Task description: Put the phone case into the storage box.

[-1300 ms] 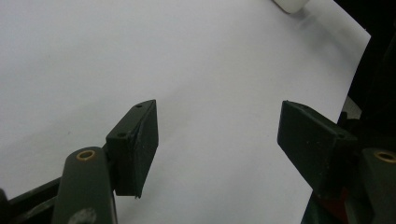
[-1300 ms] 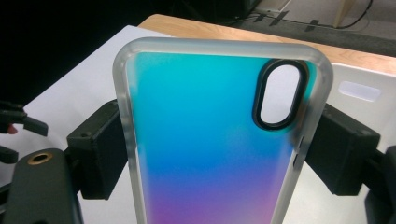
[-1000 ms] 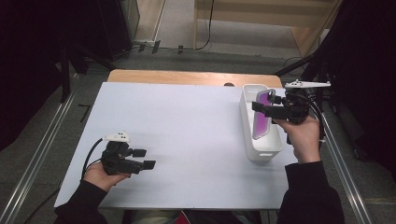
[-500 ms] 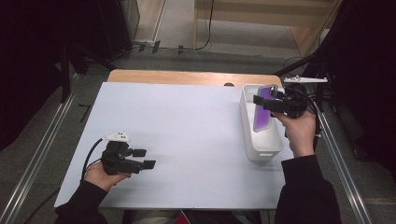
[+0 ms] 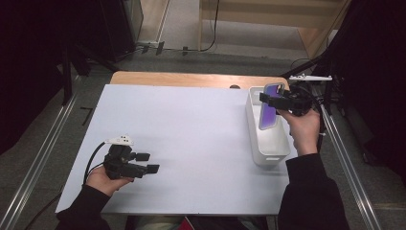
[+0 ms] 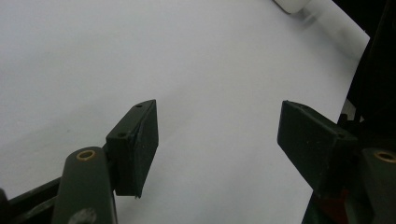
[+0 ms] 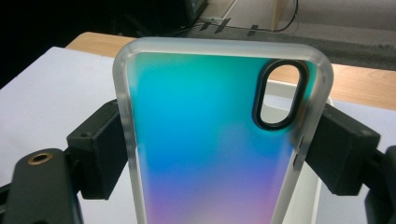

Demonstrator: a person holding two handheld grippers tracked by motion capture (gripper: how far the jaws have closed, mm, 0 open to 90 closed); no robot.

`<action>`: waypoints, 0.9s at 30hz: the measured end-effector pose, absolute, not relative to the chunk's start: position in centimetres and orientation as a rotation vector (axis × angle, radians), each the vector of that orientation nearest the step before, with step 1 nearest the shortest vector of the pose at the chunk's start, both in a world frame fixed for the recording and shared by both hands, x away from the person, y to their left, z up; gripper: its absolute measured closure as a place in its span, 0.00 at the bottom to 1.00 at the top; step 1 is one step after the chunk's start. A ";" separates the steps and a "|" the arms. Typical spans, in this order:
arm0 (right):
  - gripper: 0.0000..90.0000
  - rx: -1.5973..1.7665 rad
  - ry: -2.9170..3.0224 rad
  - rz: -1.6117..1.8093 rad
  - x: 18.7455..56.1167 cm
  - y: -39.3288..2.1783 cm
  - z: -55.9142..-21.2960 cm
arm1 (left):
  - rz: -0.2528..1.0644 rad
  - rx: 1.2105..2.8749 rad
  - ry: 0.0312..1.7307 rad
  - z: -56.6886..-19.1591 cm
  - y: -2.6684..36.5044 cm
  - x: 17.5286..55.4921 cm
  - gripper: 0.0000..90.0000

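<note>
A phone case (image 5: pixel 269 106) with a purple-to-teal back and a frosted rim hangs upright over the white bin (image 5: pixel 268 154) at the table's right side. My right gripper (image 5: pixel 272 101) is shut on it, the pads pressing its two long edges. In the right gripper view the phone case (image 7: pixel 219 135) stands between the jaws, its oval camera cutout at the upper right. My left gripper (image 5: pixel 148 163) rests low over the white table (image 5: pixel 191 139) near the front left, open, with nothing between its fingers. In the left gripper view my left gripper (image 6: pixel 217 140) has only bare tabletop between its jaws.
The white bin is long and narrow and lies along the table's right edge. A wooden strip (image 5: pixel 191 79) borders the table's far side. Metal rails (image 5: pixel 38 158) run along both sides on the floor. A cable (image 5: pixel 93 155) trails from the left gripper.
My right gripper has carried the phone case a little toward the far end of the bin. The left gripper has stayed in place.
</note>
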State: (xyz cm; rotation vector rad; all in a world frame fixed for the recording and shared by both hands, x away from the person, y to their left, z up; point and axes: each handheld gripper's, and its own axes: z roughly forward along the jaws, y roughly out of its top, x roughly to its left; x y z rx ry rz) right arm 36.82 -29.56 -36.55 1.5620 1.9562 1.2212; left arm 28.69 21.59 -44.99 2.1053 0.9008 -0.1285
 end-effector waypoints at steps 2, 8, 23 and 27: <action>0.16 1.560 1.949 1.216 37.1 -29.5 -36.5 | -0.133 2.106 0.901 -45.0 21.6 28.7 0.32; 0.16 1.562 1.932 1.196 38.3 -29.5 -36.5 | -0.134 2.104 0.905 -45.0 21.5 28.7 0.32; 0.16 1.585 1.890 1.159 40.9 -29.5 -36.1 | -0.132 2.114 0.895 -45.0 21.4 28.6 0.32; 0.16 1.587 1.886 1.131 41.6 -29.5 -35.7 | -0.139 2.115 0.893 -45.0 21.3 28.6 0.32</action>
